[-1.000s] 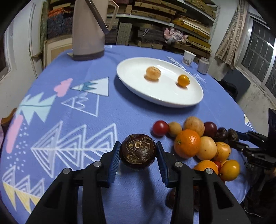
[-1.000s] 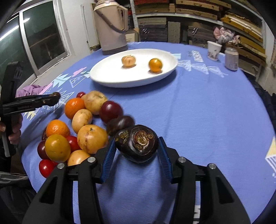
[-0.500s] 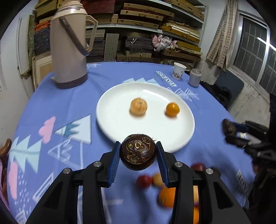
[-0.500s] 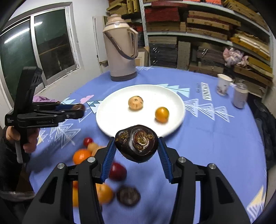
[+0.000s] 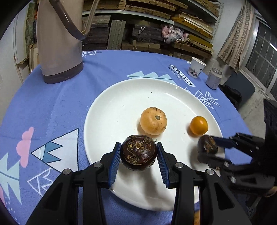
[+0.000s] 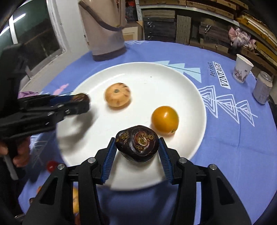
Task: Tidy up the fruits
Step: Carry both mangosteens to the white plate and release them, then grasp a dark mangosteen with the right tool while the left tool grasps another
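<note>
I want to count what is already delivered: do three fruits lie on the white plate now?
No, only two lie on the white plate: the pale orange fruit and the small orange fruit.

Round counter [image 5: 52, 110] under a blue patterned cloth. Behind, wall shelves [image 5: 155, 15] crammed with stacked boards and boxes. Gridded window [image 5: 263, 57] with a striped curtain [image 5: 233, 39] at right; another dark window [image 6: 32, 36] at left. White walls, dim light.

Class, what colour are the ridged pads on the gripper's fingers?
Blue, on black fingers; clearest on the left gripper pads in the left wrist view.
</note>
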